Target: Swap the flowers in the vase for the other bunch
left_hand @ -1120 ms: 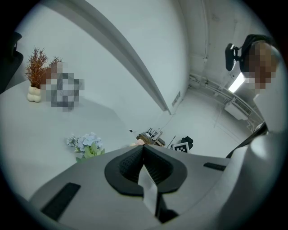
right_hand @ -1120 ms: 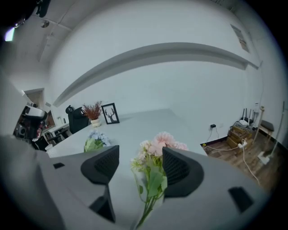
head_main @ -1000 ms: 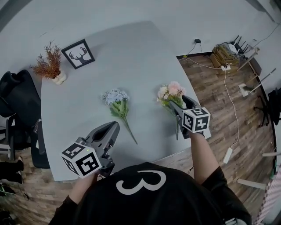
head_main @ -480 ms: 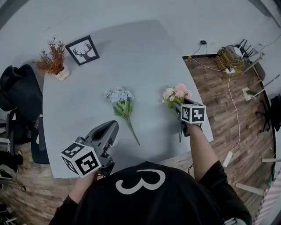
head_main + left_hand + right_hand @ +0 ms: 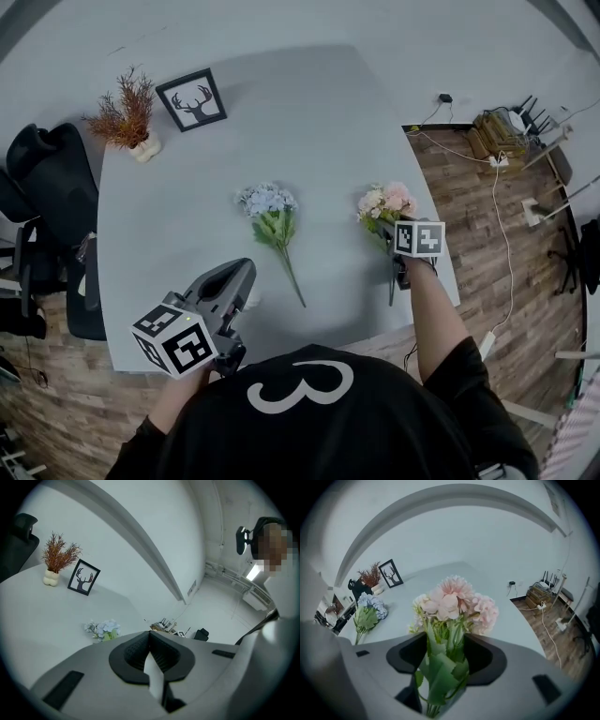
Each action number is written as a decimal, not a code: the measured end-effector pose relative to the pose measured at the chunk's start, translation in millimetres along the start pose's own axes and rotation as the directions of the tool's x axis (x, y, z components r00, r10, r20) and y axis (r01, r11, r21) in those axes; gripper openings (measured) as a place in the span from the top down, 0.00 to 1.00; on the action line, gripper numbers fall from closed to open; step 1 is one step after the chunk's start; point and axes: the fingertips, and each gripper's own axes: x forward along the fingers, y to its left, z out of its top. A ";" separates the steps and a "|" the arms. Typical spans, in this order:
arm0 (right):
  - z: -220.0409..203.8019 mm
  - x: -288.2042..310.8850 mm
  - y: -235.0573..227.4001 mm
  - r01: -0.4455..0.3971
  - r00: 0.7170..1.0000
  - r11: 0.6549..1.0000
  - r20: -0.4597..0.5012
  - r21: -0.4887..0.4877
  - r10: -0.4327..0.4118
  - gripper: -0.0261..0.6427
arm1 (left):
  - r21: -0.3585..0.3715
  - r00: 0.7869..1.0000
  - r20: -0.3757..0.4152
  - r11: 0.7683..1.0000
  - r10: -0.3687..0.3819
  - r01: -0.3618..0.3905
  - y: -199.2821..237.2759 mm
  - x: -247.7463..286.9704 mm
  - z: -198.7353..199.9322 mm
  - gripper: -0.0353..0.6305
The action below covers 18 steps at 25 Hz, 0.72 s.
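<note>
A pink bunch (image 5: 386,201) with green stems sits in my right gripper (image 5: 386,228) near the table's right edge. In the right gripper view its stems and leaves (image 5: 443,667) fill the gap between the jaws of that gripper (image 5: 446,653), which have just been closing onto them; the blossoms (image 5: 452,604) stick out beyond the tips. A blue bunch (image 5: 267,202) lies flat in the middle of the table, stem towards me, apart from both grippers. My left gripper (image 5: 239,272) hovers shut and empty over the front left of the table, short of the blue bunch (image 5: 104,629).
The grey table (image 5: 309,112) carries a framed deer picture (image 5: 191,99) and a small white vase of dried red-brown plant (image 5: 131,112) at the far left. A black chair (image 5: 42,197) stands left of the table. Cables and boxes (image 5: 497,131) lie on the wood floor, right.
My right gripper has come down towards the tabletop with the pink bunch in it and tipped more steeply. The left gripper has hardly shifted.
</note>
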 end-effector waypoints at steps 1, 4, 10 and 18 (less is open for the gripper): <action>-0.7 1.5 0.1 0.002 1.000 1.000 -0.005 -0.005 -0.002 0.59 | -0.002 1.000 0.001 1.000 0.001 -0.001 1.2 -1.3 -0.4 0.93; -0.7 3.3 1.2 0.004 1.000 1.000 -0.008 -0.013 -0.004 0.67 | -0.006 1.000 0.008 1.000 0.007 -0.007 3.8 -5.7 0.7 0.93; 1.5 0.6 3.1 -0.002 1.000 1.000 0.003 -0.014 0.002 0.79 | -0.011 1.000 0.027 1.000 0.013 -0.013 7.6 -15.1 0.3 0.93; 15.0 -19.1 17.8 0.008 0.998 0.999 0.065 -0.037 -0.005 0.83 | -0.012 0.999 0.041 1.000 0.015 -0.014 10.7 -33.1 1.3 0.93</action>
